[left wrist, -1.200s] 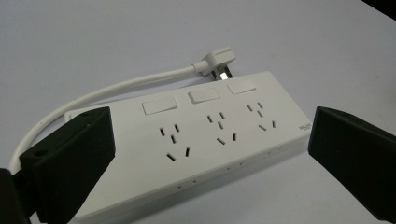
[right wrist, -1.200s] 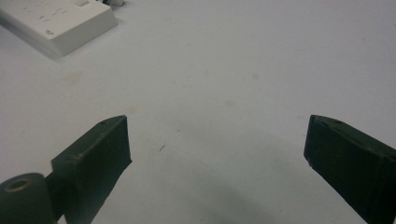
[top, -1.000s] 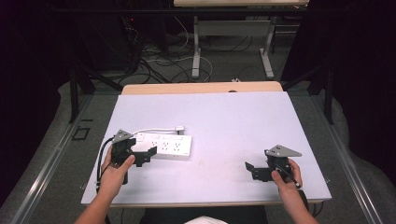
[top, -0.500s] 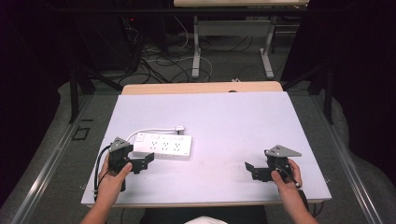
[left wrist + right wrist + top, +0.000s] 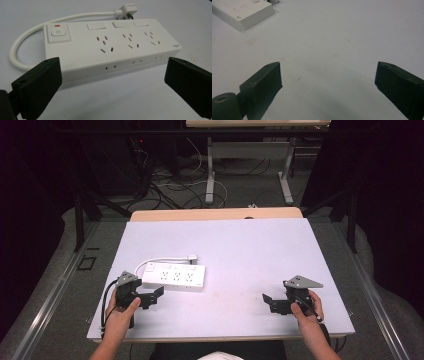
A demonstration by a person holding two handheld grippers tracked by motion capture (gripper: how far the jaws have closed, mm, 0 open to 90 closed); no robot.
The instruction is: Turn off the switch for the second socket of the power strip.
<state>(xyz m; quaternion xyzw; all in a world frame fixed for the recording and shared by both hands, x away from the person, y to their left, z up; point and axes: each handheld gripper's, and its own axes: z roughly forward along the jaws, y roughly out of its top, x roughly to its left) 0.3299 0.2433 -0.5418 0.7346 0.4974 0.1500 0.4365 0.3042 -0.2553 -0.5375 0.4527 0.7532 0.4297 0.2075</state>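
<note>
- The table [image 5: 240, 250], a pale sheet over a wooden top, carries everything; both claws sit low near its front edge, well apart from each other
- The power strip [image 5: 174, 276], white and lying flat with its sockets up, is just ahead of the left claw and slightly to its right in the high view; in the left gripper view its long side faces the jaws, near them but not between them, and I cannot tell any contact
- The left claw [image 5: 150, 296] is released, its two black jaws spread wide with bare table between them, held in the person's left hand [image 5: 121, 312]
- The right claw [image 5: 272, 302] is likewise released and holds nothing; the power strip lies well off toward its far left, at the upper left corner of the right gripper view
- The strip's white cord [image 5: 30, 32] loops out from the switch end, beyond the left jaw
- The plug [image 5: 126, 11] rests on the table behind the strip, farthest from the left claw
- The power button [image 5: 58, 33], with a red mark above it, sits at the strip's end nearest the left jaw
</note>
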